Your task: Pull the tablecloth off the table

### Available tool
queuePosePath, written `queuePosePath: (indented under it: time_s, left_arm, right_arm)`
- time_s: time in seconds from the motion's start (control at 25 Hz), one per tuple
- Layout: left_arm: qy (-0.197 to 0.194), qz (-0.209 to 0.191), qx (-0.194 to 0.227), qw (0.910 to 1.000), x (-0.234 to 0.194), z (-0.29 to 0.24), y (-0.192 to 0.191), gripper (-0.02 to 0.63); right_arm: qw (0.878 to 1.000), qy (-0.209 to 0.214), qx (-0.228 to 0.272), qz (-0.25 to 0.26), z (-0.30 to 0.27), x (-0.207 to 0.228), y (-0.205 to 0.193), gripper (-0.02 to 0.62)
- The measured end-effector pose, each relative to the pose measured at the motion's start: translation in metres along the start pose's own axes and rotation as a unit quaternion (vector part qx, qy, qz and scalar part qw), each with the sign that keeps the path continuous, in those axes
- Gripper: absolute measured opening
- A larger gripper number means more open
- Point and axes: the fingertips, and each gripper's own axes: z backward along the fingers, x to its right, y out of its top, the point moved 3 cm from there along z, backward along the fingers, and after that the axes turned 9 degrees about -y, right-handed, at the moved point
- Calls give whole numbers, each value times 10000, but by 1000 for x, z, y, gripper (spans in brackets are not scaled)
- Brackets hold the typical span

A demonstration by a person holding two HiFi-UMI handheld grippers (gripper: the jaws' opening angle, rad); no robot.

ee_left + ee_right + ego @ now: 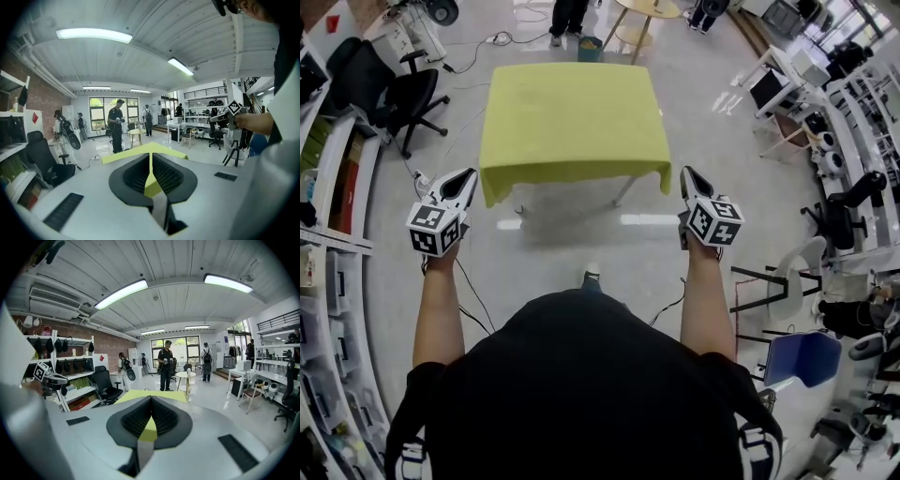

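Ahead of the person, in the head view, a rectangular table on thin metal legs [625, 192] is seen covered by a yellow-green fabric tablecloth [572, 117]. The cloth's near edge hangs over the front, and its two corners droop lowest. The left gripper [468, 177] is held just short of the near left corner and the right gripper [687, 174] just short of the near right corner. Neither is touching the cloth.

Finger state is settled only in the two gripper views: on each gripper the ribbed black pads are pressed together, with nothing caught between them, and the cloth is seen beyond the tips.

These views also show what the head view crops: a standing person in black clothing [165, 364] beyond the table, a small round pale side table [186, 375] and long ceiling light strips [122, 294]. A black office chair [403, 94] is shown to the table's left.
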Motion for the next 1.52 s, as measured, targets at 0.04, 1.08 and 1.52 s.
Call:
queuePosePath:
  time_s: [0.04, 1.08, 1.52]
  left_arm:
    - [14, -7, -16, 10000, -3, -11, 3, 26]
    - [641, 128, -322, 9973, -8, -221, 74, 28]
    - [698, 193, -421, 9965, -10, -248, 75, 28]
  right_arm:
    - [10000, 25, -6, 0, -12, 6, 3, 18]
    - [9980, 619, 85, 43, -220, 180, 56, 17]
    - [9968, 744, 224, 168, -249, 191, 65, 17]
